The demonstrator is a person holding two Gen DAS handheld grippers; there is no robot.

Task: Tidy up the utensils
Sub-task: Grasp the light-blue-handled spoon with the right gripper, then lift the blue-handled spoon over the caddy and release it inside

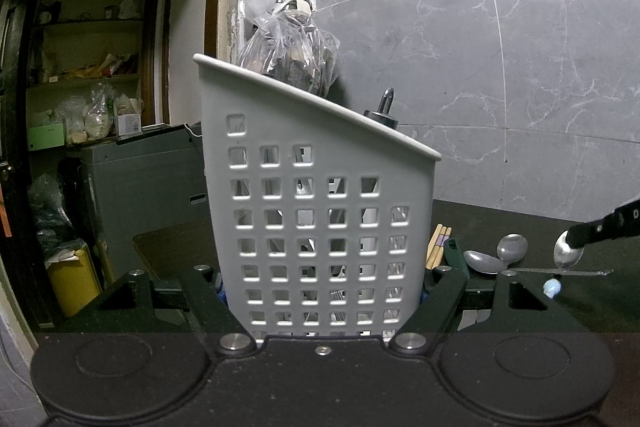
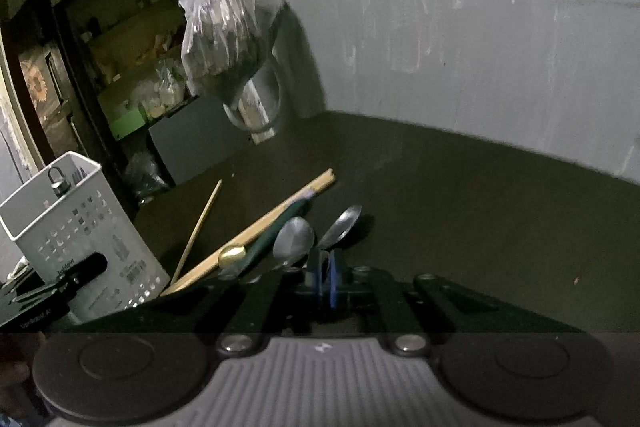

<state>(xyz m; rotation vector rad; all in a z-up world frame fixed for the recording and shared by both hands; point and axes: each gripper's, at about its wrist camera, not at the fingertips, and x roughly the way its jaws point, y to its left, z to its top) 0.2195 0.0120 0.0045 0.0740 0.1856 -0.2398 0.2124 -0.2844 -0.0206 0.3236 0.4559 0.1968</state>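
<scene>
A white perforated utensil holder (image 1: pixel 320 211) stands on the dark table with my left gripper (image 1: pixel 326 287) shut on its sides; it also shows at the left as the holder (image 2: pixel 80 239). My right gripper (image 2: pixel 328 269) is shut, and the handle of a steel spoon (image 2: pixel 344 223) runs in between its blue pads. From the left wrist view, the right gripper (image 1: pixel 580 237) reaches in from the right edge over that spoon (image 1: pixel 568 255). Two more spoons (image 1: pixel 492 257) lie beside it. Wooden chopsticks (image 2: pixel 280 217) and a green-handled utensil (image 2: pixel 276 233) lie between the spoons and the holder.
A single chopstick (image 2: pixel 200 227) lies apart near the holder. A clear plastic bag (image 1: pixel 288 51) hangs on the grey marble wall (image 1: pixel 500 47) behind the holder. A dark doorway with shelves (image 1: pixel 92 67) is at the left. A dark knobbed lid (image 1: pixel 382 115) shows behind the holder's rim.
</scene>
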